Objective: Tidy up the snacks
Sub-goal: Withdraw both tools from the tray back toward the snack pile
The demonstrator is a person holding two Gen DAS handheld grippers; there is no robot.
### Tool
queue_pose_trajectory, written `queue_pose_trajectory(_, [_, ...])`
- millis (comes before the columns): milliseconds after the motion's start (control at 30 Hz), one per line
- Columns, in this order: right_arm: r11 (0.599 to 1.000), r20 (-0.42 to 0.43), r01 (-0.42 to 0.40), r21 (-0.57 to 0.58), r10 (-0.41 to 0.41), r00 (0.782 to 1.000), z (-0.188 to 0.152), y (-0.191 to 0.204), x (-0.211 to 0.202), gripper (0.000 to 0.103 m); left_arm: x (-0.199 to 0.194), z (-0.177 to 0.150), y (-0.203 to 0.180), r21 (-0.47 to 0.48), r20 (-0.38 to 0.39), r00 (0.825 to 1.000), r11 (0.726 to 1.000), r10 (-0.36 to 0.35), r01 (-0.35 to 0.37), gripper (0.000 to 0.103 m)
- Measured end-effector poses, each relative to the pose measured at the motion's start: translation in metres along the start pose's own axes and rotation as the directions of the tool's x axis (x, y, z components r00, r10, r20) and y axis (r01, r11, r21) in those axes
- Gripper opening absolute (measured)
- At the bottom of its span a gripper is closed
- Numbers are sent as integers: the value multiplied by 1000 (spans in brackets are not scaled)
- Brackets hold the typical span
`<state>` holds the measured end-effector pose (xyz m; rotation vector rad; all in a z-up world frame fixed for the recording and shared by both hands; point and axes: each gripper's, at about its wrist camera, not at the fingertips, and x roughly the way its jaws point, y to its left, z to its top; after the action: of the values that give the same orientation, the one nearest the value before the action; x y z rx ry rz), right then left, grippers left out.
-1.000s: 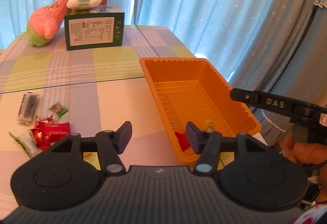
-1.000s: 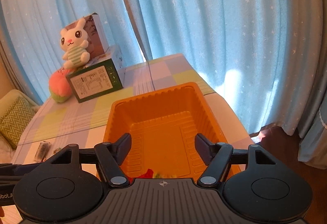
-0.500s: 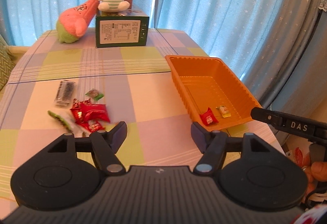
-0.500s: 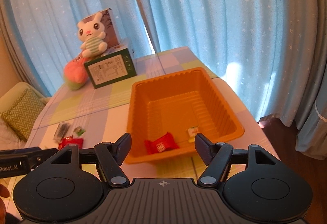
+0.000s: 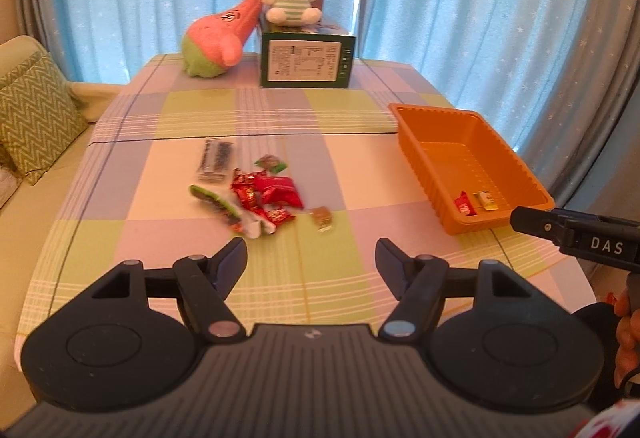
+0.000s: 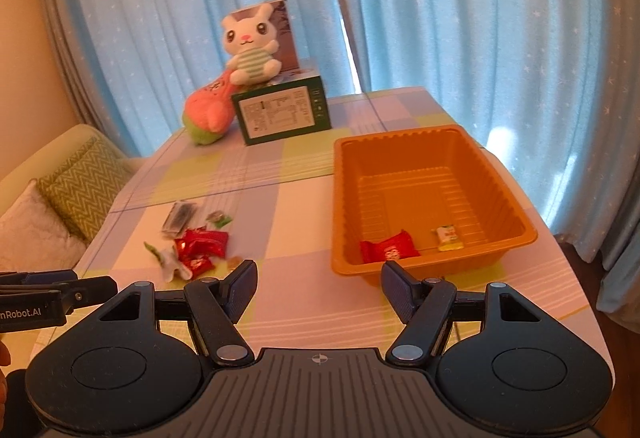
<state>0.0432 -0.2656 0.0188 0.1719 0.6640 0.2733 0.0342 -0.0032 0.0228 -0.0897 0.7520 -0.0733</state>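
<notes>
Two snacks (image 6: 390,247) are lying in the orange tray (image 6: 516,206) while a pile of sweets (image 5: 262,194) is waiting on the worktop (image 5: 340,270), both hand-held grippers, left (image 5: 311,258) and right (image 6: 319,284), hovering spread and empty.

We see our left gripper (image 5: 311,262) held open and empty above the checked table (image 5: 352,174), a heap of snacks (image 5: 256,194) ahead, and an orange tray (image 5: 472,142) on the right holding two wrapped pieces
</notes>
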Motion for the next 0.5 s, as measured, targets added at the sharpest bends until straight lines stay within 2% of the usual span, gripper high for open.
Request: queue_pose_trajectory(500, [998,-20,-32,-60,31,999,-4,27,7,68,-7,-4,30,-56,-3,998,997,56,-56,68])
